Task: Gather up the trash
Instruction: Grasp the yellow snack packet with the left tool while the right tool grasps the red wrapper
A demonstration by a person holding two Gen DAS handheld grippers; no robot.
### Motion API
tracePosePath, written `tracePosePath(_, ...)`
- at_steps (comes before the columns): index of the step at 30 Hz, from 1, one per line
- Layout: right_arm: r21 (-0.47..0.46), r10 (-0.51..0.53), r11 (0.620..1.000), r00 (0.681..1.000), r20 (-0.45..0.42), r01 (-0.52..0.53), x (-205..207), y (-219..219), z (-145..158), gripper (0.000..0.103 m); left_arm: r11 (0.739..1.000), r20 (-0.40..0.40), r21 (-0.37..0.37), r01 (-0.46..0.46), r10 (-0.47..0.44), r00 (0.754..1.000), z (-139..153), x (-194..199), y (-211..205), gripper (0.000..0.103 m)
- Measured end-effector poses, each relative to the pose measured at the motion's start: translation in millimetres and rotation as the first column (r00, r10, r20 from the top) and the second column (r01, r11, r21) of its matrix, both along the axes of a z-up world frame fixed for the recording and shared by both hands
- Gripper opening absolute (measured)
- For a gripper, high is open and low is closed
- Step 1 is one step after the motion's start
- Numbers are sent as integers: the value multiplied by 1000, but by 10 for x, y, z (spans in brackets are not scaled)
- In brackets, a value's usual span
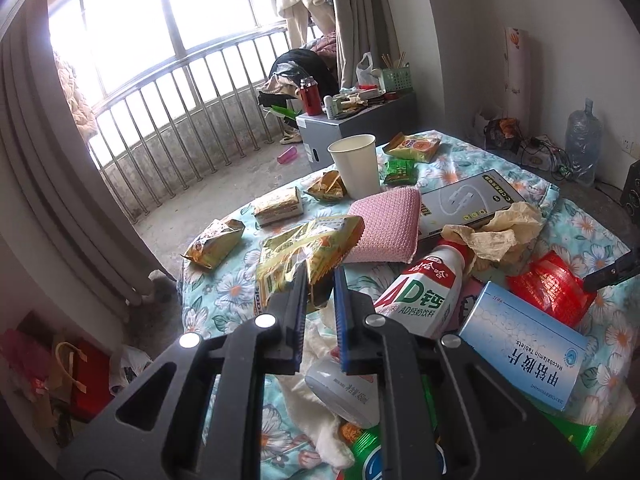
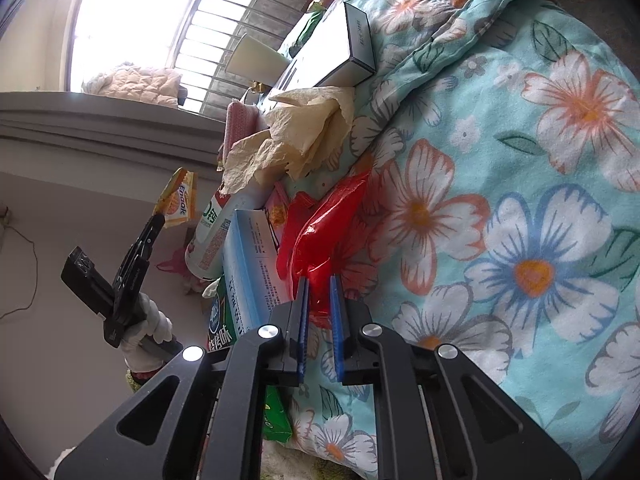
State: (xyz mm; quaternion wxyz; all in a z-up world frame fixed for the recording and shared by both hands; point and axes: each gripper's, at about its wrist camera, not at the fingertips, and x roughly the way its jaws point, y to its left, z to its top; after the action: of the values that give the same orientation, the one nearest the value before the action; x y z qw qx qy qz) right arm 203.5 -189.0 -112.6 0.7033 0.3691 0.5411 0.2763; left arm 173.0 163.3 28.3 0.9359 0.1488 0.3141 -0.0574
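My left gripper (image 1: 320, 280) is shut on a crinkled yellow snack wrapper (image 1: 308, 244), which hangs lifted above the floral tablecloth (image 1: 224, 292). The right wrist view shows the same left gripper (image 2: 159, 217) at the left, in a white-gloved hand, with the yellow wrapper (image 2: 178, 200) at its tips. My right gripper (image 2: 319, 282) is shut on a thin red plastic bag (image 2: 320, 236) lying on the cloth. In the left wrist view the right gripper (image 1: 600, 280) pokes in from the right edge at the red bag (image 1: 548, 286).
More litter covers the table: a white AD milk bottle (image 1: 420, 292), blue medicine box (image 1: 524, 344), crumpled tan paper (image 1: 500, 232), pink cloth (image 1: 384, 224), paper cup (image 1: 356, 164), a flat box (image 1: 468, 204), several snack packets (image 1: 212, 240). A railing (image 1: 180, 120) lies beyond.
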Motion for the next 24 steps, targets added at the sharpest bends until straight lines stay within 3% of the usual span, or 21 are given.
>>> tracePosePath(13,-47,13,999,1000,26,-11,46,140,96,13,999,26,-47,-20,22,999,110,-131,122,11)
tracePosePath(18,-88,18,996,998,68,-12,2,192,194,9,997,44,-68,-36,39,998,174,-170,168,11)
tracePosePath(24,-72,-21,997,994,106,29,-96,46,321,8,995,86,-86,-46,53,995,339,-279,186,11)
